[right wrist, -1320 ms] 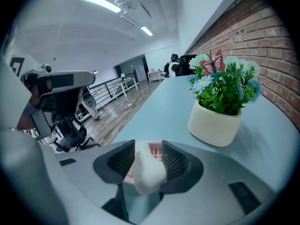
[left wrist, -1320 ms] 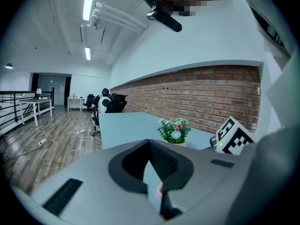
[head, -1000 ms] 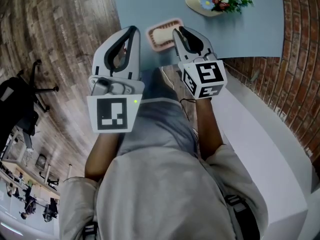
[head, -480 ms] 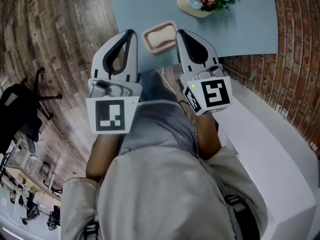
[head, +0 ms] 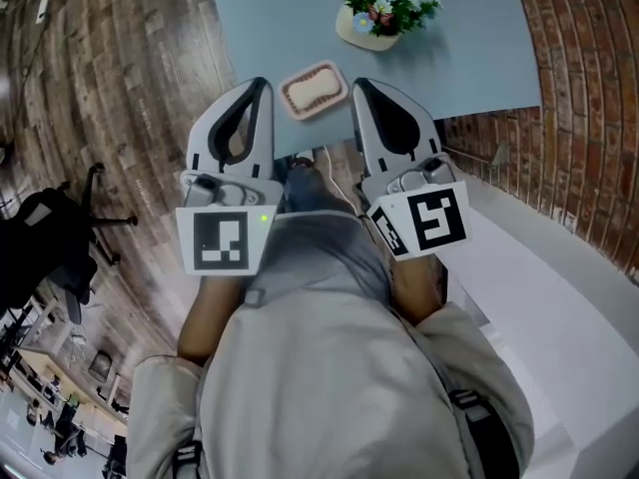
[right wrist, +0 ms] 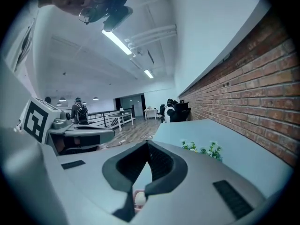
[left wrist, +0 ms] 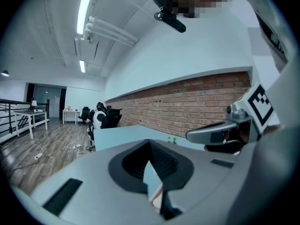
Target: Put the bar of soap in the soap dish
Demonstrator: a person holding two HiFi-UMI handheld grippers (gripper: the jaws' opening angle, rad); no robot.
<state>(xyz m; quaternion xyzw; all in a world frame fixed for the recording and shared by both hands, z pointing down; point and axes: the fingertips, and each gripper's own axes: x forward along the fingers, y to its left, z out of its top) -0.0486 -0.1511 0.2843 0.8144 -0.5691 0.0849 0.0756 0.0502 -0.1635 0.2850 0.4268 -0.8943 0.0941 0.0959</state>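
The pink soap dish (head: 313, 90) stands near the front edge of the pale blue table (head: 459, 58), and the cream bar of soap (head: 311, 91) lies in it. My left gripper (head: 262, 87) hangs just left of the dish, shut and empty. My right gripper (head: 356, 86) hangs just right of it, also shut with nothing in it. Both are raised off the table. In the left gripper view, the left gripper (left wrist: 150, 149) shows a sliver of the dish (left wrist: 157, 198) below its jaws. In the right gripper view, the soap (right wrist: 139, 198) shows under the right gripper (right wrist: 149, 150).
A cream pot of flowers (head: 379, 8) stands on the table behind the dish, also seen as flowers (right wrist: 202, 149). A brick wall (head: 589, 118) runs along the right. Wood floor (head: 120, 78) lies to the left, with an office chair (head: 50, 238) there.
Both grippers have risen and drawn back from the dish, the right one more. The right gripper's jaws have closed. The soap stays in the dish.
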